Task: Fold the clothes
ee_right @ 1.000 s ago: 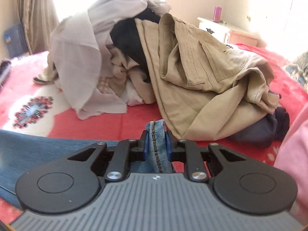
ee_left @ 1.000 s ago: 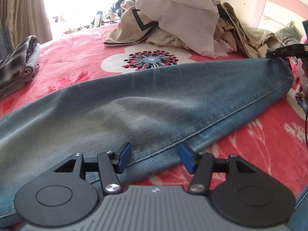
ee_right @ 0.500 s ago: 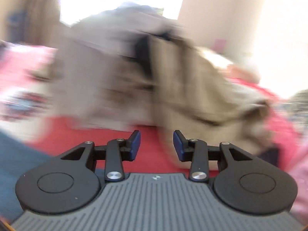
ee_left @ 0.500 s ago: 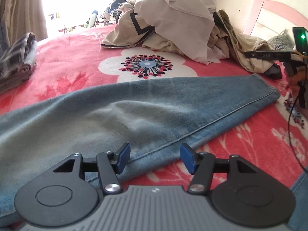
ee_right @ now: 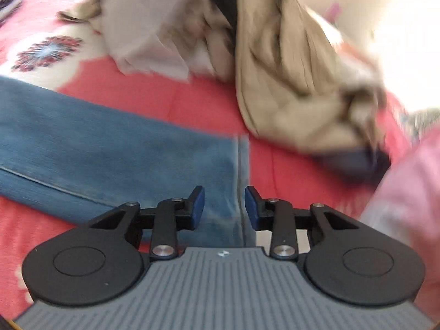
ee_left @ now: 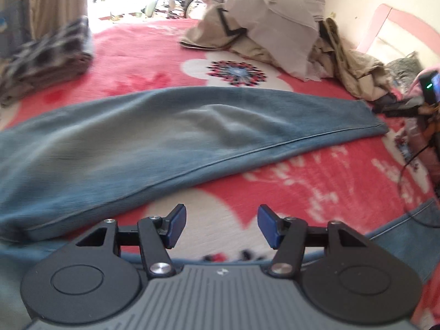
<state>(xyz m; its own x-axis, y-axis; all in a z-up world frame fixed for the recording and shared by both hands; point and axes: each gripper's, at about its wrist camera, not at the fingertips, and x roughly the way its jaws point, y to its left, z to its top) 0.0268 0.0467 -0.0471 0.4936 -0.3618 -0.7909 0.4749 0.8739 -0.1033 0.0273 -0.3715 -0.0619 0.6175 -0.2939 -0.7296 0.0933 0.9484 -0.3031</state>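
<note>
We see a clothes pile [ee_left: 275, 24] behind the jeans [ee_left: 154, 140] on the bed [ee_left: 316, 192]. Left tongs [ee_left: 221, 227] apart, empty; right tongs [ee_right: 224, 207] closing, empty, their view blurry.

A red floral blanket [ee_left: 316, 181] covers the bed (white flowers printed), beside a pink headboard [ee_left: 385, 24] and a curtain [ee_left: 52, 2].

Jeans hem [ee_right: 239, 165] out of right claw [ee_right: 224, 206].

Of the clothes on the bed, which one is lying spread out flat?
The blue jeans. They lie stretched flat across the red blanket, whereas the beige clothes are heaped in a crumpled pile and the plaid garment is folded into a bundle.
</note>
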